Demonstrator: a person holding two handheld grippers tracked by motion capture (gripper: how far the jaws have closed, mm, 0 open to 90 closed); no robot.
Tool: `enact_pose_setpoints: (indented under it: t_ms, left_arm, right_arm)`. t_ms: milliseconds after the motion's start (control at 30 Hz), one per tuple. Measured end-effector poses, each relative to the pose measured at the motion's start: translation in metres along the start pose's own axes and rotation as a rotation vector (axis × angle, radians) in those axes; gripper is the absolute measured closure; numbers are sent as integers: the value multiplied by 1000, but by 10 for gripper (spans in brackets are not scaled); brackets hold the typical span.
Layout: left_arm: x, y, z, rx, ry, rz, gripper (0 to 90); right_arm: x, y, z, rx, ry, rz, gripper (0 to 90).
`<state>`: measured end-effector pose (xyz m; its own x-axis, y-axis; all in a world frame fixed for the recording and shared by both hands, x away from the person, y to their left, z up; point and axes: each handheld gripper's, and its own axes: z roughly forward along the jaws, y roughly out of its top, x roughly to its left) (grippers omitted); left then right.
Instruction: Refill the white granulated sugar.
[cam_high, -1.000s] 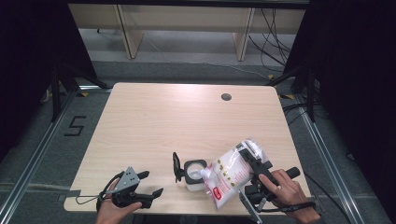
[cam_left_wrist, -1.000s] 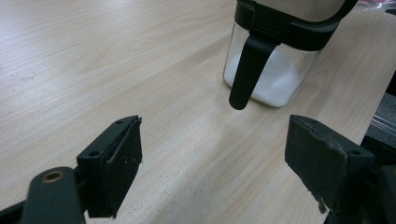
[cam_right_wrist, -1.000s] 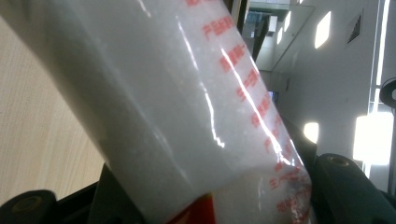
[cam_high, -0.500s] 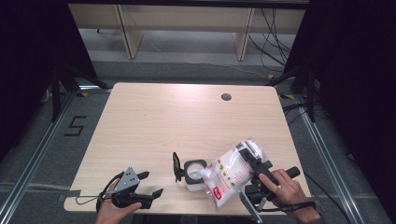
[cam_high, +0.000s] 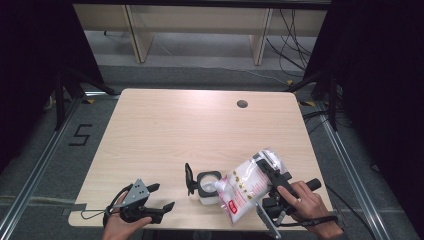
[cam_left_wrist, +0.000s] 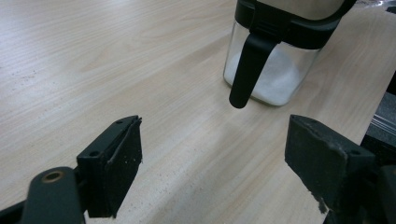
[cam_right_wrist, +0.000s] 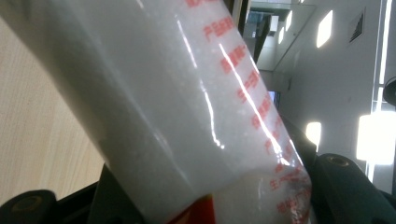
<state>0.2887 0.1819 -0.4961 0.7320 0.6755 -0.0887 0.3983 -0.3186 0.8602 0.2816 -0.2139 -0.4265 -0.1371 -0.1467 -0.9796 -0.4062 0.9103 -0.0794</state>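
A clear plastic bag (cam_high: 245, 187) of white grains with red print is held tilted, its open corner over a small glass jar (cam_high: 207, 186). My right gripper (cam_high: 272, 176) is shut on the bag (cam_right_wrist: 196, 121), which fills the space between its jaws in the right gripper view. The jar (cam_left_wrist: 275, 70) has a black rim, a black flip lid standing up at its left and some white grains at the bottom. My left gripper (cam_high: 161, 197) lies near the table's front edge, left of the jar, open with nothing between its jaws (cam_left_wrist: 215, 163).
The light wooden table (cam_high: 200, 130) has a round cable hole (cam_high: 242, 104) at the back right. Dark curtains stand at both sides, and shelves and cables lie on the floor behind the table.
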Motion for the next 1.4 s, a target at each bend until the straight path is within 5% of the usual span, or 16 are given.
enact_pose_setpoints:
  t_ms: [533, 633, 667, 767, 900, 1067, 1100, 1133, 1233, 1400]
  left_arm:
    - [0, 0, -1, 5, 1, 13, 184]
    - [1, 1, 0, 1, 3, 6, 185]
    - [2, 1, 0, 3, 4, 11, 185]
    - [1, 0, 0, -4, -2, 5, 185]
    - [1, 0, 0, -2, 1, 6, 185]
    - [1, 1, 0, 1, 5, 11, 185]
    - [-2, 0, 0, -9, 5, -29, 185]
    - [0, 0, 0, -10, -4, 2, 185]
    - [1, 1, 0, -1, 1, 3, 185]
    - [1, 1, 0, -1, 5, 10, 185]
  right_arm:
    - [-2, 0, 0, 1, 0, -36, 482]
    - [0, -1, 0, 10, 10, -10, 482]
    - [-2, -1, 1, 0, 5, -39, 483]
    - [1, -2, 1, 9, 12, -2, 483]
    - [-2, 0, 1, -4, -5, -40, 484]
    - [1, 0, 0, 8, -3, -6, 483]
    - [1, 0, 0, 8, -3, -6, 483]
    - [1, 0, 0, 8, -3, -7, 483]
    - [2, 1, -1, 19, 2, 3, 483]
    - [-3, 2, 0, 1, -10, -55, 484]
